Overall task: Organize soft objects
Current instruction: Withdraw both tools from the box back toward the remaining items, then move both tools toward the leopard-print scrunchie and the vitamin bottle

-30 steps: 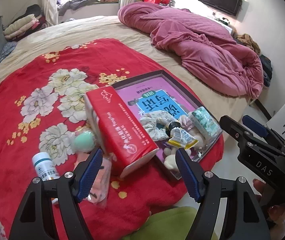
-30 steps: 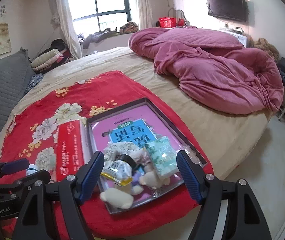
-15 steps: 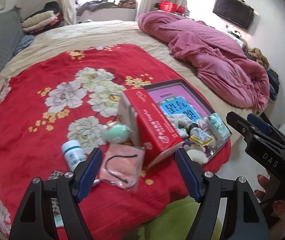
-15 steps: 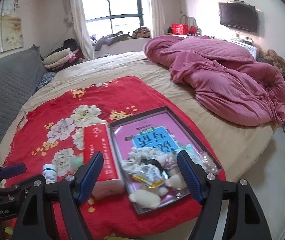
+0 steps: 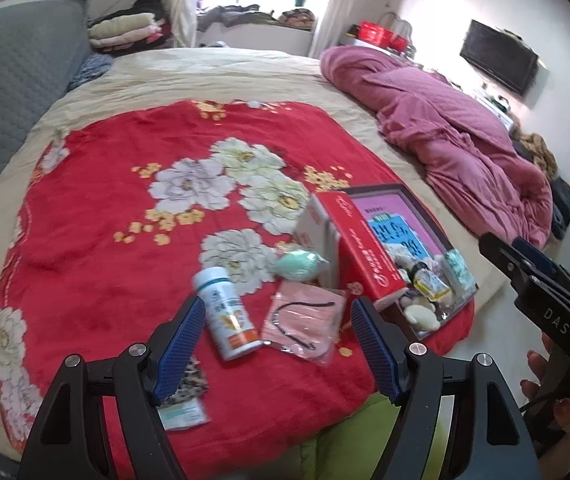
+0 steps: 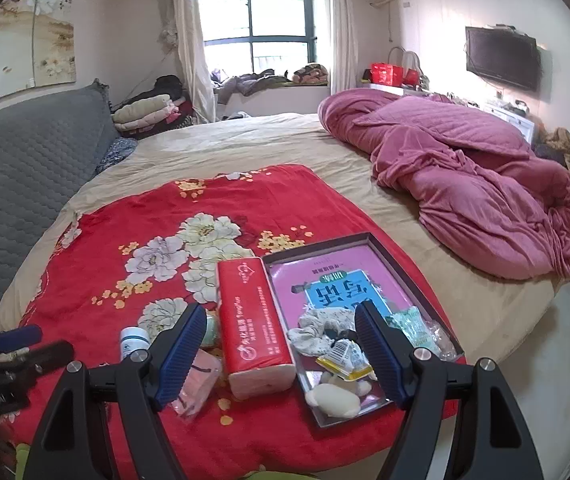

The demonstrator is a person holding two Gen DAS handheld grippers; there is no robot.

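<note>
On a red flowered blanket (image 5: 125, 240) lie a red tissue pack (image 5: 359, 248), a pink bagged mask (image 5: 305, 320), a mint sponge (image 5: 299, 266) and a white pill bottle (image 5: 227, 314). A dark tray (image 6: 417, 276) beside the pack holds a scrunchie (image 6: 317, 328), a yellow packet (image 6: 345, 356) and a white plush (image 6: 335, 398). My left gripper (image 5: 277, 344) is open and empty above the bottle and mask. My right gripper (image 6: 281, 352) is open and empty above the tissue pack (image 6: 251, 324) and the tray's near end.
A crumpled pink quilt (image 6: 477, 184) lies on the bed's right side. A grey headboard (image 6: 17, 176) runs along the left. A small printed packet (image 5: 185, 400) lies near the blanket's front edge. The bed edge is close below both grippers.
Both grippers have drawn back and up, so more of the bed shows. The left view has swung left, bringing the bottle and mask between its fingers. Nothing was grasped.
</note>
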